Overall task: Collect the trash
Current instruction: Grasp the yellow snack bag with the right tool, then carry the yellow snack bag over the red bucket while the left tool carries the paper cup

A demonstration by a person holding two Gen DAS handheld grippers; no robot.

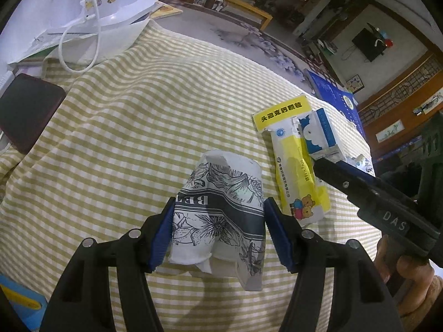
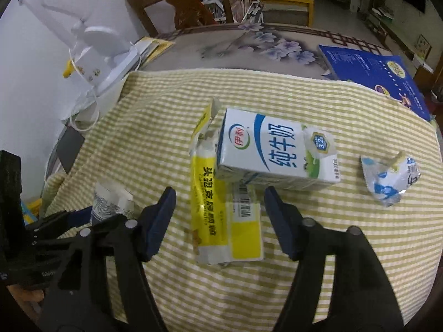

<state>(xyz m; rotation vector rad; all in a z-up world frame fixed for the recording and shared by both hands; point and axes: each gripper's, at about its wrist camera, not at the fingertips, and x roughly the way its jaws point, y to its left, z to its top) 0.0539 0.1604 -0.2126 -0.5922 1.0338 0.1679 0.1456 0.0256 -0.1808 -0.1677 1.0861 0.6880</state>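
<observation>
Paper cup [image 1: 221, 215] clamped in left tool [image 1: 218, 229], right tool [image 2: 218, 221] open over yellow box [image 2: 221, 221]

White lamp base [image 1: 116, 5], dark phone [image 1: 27, 110], blue book [image 2: 382, 77] around checked cloth [image 1: 138, 110].

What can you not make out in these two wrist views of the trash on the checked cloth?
- Paper cup, left wrist view: its mouth faces the camera's underside, hidden by its own wall.
- Yellow medicine box, right wrist view: far end covered by the milk carton.
- Crumpled wrapper, right wrist view: print too small.
- No bin is in either view.
</observation>
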